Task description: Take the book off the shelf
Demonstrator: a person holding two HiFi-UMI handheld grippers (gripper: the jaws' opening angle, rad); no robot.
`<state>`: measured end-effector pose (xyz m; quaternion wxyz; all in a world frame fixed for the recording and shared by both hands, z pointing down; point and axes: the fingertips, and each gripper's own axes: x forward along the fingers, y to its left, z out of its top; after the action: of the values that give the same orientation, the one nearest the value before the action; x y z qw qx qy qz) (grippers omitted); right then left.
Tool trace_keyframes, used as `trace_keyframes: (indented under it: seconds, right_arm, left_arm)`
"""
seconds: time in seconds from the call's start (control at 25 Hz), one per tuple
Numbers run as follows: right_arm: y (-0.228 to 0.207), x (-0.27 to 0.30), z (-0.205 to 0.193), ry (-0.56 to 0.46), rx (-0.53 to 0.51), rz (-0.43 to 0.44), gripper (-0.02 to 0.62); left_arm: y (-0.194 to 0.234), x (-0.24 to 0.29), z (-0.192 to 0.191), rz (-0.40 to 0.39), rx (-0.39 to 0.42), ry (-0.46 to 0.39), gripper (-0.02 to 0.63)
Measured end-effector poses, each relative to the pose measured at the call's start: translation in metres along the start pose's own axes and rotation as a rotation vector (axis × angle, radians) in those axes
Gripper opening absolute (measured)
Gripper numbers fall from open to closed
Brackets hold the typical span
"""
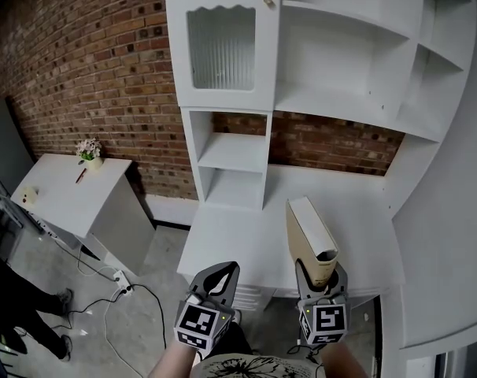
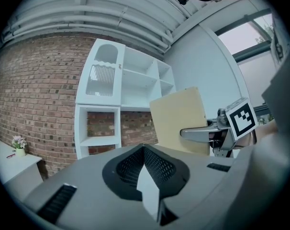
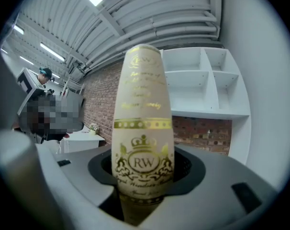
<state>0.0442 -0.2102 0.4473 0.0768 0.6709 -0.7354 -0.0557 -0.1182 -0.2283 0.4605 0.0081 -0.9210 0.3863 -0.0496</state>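
Book point(image 1: 309, 236) clamped in right gripper point(image 1: 322, 279), clear of white shelf point(image 1: 223, 110)

The book point(image 1: 311, 239) is a cream hardback. Its spine carries a gold crown, an "RW" crest and gold lettering. It is off the shelf point(image 1: 345, 93), gripped at the spine end between the jaws of the right gripper point(image 1: 321, 274). It stands on edge, with its length pointing away from the person. In the head view it sits at about five o'clock from the centre. The white shelf rises beyond it from twelve to two o'clock.
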Motion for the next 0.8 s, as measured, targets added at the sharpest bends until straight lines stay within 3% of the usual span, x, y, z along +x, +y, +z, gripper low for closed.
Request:
trace_keyframes:
  seconds: [0.8]
  right_arm:
    - [-0.013, -0.01, -0.013, 0.014, 0.083, -0.012, 0.228]
  left_arm:
    - [-0.015, 0.023, 0.002, -0.027, 0.005, 0.005, 0.009]
